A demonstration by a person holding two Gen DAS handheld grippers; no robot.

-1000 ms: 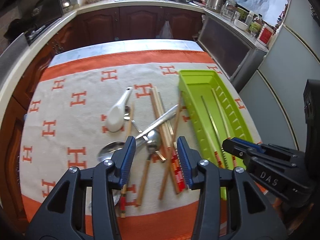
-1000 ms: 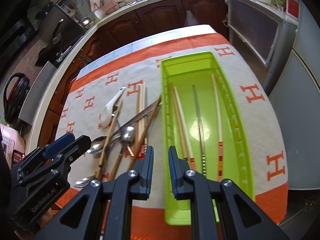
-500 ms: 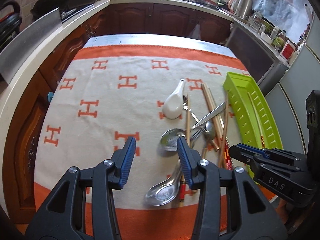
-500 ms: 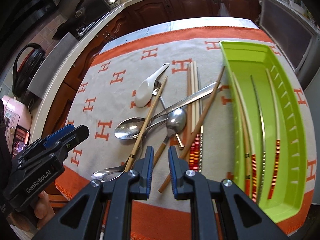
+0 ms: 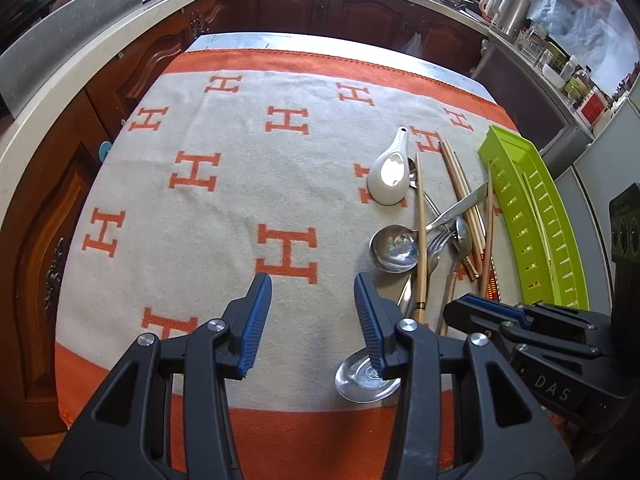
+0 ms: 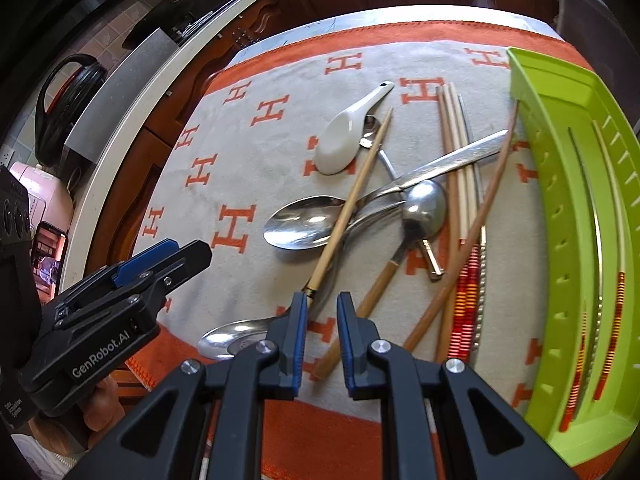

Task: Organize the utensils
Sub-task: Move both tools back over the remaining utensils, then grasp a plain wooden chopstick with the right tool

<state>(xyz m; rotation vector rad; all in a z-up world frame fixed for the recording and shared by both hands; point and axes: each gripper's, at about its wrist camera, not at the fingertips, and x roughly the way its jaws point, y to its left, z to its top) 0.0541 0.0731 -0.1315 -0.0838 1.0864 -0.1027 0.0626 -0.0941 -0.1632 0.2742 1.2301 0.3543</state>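
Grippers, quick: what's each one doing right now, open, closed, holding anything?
Left gripper: open wide, holding nothing.
Right gripper: jaws slightly apart, empty, above the wooden chopstick.

The right tool (image 5: 516, 316), seen from the left one, has the white letters "DAS" on its black side. The left tool (image 6: 168, 256), seen from the right one, has "GenRobot.AI" in white on its black side, and some tiny words lower down, too small to read. The cloth (image 5: 240, 184) under both tools is covered all over with big orange "H" letters on a pale middle
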